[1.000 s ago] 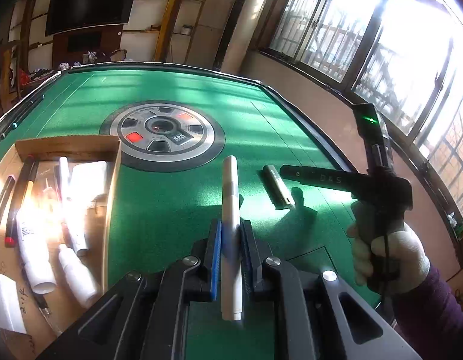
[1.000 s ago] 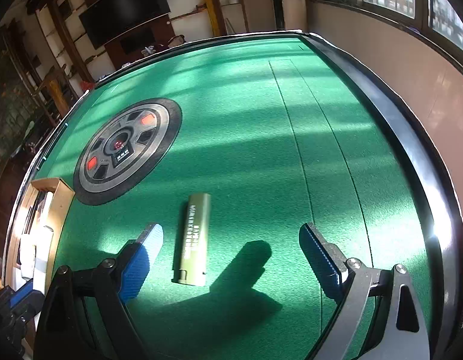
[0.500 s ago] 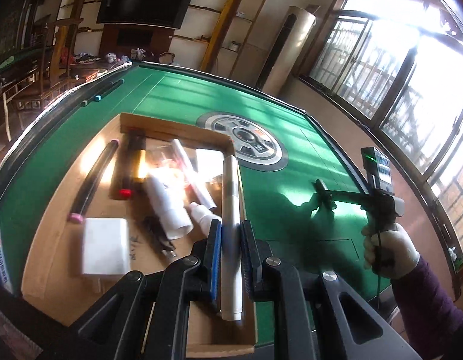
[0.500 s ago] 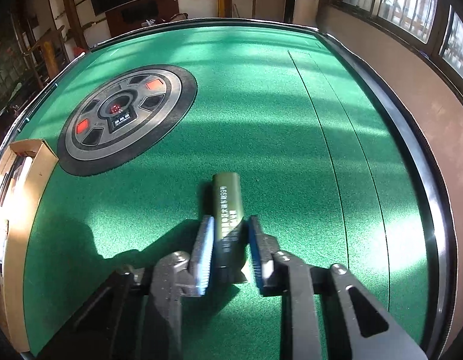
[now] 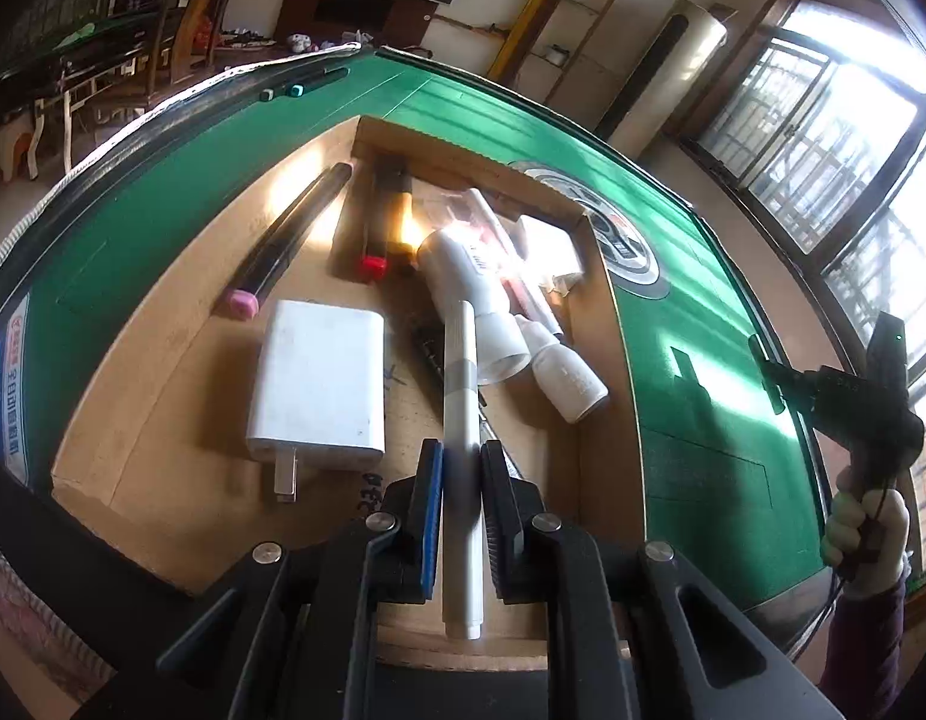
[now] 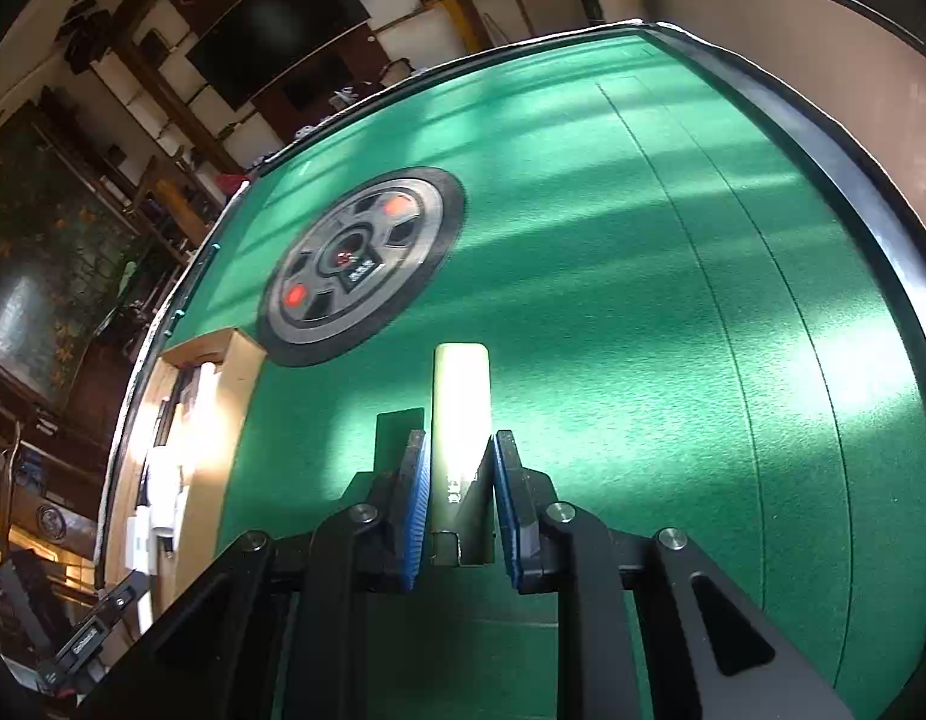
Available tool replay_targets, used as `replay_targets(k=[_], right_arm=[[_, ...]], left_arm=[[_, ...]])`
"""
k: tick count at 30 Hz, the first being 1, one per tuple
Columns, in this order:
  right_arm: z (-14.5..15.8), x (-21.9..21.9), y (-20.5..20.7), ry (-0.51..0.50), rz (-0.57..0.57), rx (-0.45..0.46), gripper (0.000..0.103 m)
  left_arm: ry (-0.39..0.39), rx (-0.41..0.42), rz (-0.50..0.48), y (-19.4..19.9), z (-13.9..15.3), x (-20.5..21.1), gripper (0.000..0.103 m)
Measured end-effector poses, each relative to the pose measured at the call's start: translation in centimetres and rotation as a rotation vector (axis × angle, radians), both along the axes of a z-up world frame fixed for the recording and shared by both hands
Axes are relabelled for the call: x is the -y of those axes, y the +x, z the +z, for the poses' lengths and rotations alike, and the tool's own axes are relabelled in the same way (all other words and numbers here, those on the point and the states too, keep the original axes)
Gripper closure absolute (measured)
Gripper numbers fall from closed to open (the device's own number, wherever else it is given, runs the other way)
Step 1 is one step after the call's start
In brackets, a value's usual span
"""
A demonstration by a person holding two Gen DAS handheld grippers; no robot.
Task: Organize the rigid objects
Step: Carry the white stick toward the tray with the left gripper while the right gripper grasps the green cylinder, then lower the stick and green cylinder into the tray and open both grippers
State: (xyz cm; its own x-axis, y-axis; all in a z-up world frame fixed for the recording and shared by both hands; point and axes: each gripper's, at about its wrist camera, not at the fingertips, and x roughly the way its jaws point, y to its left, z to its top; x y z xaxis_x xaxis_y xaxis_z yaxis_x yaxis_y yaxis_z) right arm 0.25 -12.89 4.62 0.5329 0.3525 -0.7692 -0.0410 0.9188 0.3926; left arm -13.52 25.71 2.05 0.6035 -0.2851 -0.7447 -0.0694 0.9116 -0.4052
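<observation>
My left gripper [image 5: 461, 462] is shut on a long white pen [image 5: 461, 414] and holds it over the open cardboard box [image 5: 163, 420]. The box holds a white charger [image 5: 319, 384], white bottles [image 5: 469, 276], a black tube with a pink cap [image 5: 283, 240] and markers [image 5: 385, 222]. My right gripper [image 6: 460, 456] is shut on an olive-green cylinder [image 6: 461, 396] and holds it above the green table [image 6: 643, 300]. The right gripper also shows at the right in the left wrist view [image 5: 769, 372].
A grey and black round panel [image 6: 361, 264] with red buttons sits in the middle of the table. The cardboard box shows at the left in the right wrist view [image 6: 223, 354]. Two pens [image 5: 301, 84] lie on the table's far rim.
My left gripper has carried the white pen from over the green felt to over the box. My right gripper has closed on the olive-green cylinder and lifted it.
</observation>
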Motion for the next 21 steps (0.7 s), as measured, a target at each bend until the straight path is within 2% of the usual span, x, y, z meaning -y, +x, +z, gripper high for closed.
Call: replay_targets(k=[6,10,12,16,19,21], right_arm=[[2.3,-5.9,-1.7,0.052,0.160,0.034,0.083],[2.8,-10.6,-2.5,0.065,0.280,0.021,0.083],[2.6,-12.9,-3.0,0.077,0.339,0.004,0.083],[1.9,-17.4,-4.0,0.081,0.450,-0.035,0.083],[1.3,-20.8,-4.8,0.066,0.526,-0.060,0.083],[0.8,-22.8,-5.4,0.050,0.566,-0.074,0.083]], left_arm=[[0.002,-0.030,0.066,0.7,-0.3,-0.6,0.090],[-0.012,-0.037,0.082,0.9,-0.3,-0.9,0.089],[-0.032,-0.031,0.071,0.9,-0.2,-1.0,0.083],[-0.075,-0.003,0.059,0.3,0.9,-1.3,0.057],[-0.075,0.025,0.080,-0.2,2.0,-2.2,0.052],[-0.069,0.046,0.111,-0.6,2.6,-3.3,0.045]])
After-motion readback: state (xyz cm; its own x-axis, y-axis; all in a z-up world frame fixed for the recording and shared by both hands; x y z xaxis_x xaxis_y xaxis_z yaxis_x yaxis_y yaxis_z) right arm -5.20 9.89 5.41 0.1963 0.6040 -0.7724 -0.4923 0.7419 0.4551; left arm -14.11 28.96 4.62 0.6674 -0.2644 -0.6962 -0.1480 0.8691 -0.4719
